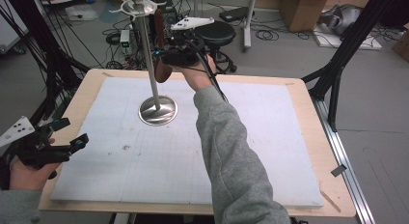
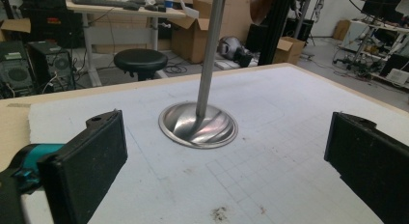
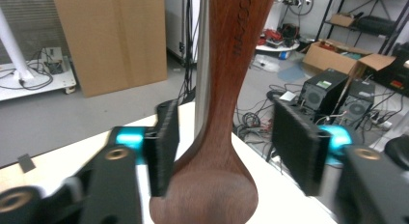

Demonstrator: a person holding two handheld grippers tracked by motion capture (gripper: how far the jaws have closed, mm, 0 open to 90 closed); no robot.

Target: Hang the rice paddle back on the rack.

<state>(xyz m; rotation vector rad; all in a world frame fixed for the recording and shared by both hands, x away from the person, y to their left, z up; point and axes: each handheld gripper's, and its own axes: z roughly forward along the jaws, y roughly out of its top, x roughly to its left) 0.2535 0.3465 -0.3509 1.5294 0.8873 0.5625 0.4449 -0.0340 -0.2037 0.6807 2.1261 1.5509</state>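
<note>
A: Where is the wooden spoon [image 3: 226, 89] right now?

B: Hanging upright beside the metal pole [image 1: 147, 55] of the stand, well above the table [image 1: 308, 137]. In the right gripper view its dark handle runs out of the top edge, so what it hangs from is cut off there.

A: Is the right gripper [image 1: 166, 57] clamped on it?

B: No. Its jaws stand apart on either side of the wood; the left one looks close to touching, the right one has a clear gap. Released, then.

A: And from above?

B: The gripper and hand cover most of the spoon; a brown rounded end shows below them. The hooks at the stand's top are small and hard to read.

A: The left gripper [image 1: 58, 139]?

B: Jaws wide apart, holding nothing, low over the white mat [image 1: 169, 161] near the table's left edge. Its view shows the stand's round base [image 2: 198, 125], with the pole cut off above.
</note>
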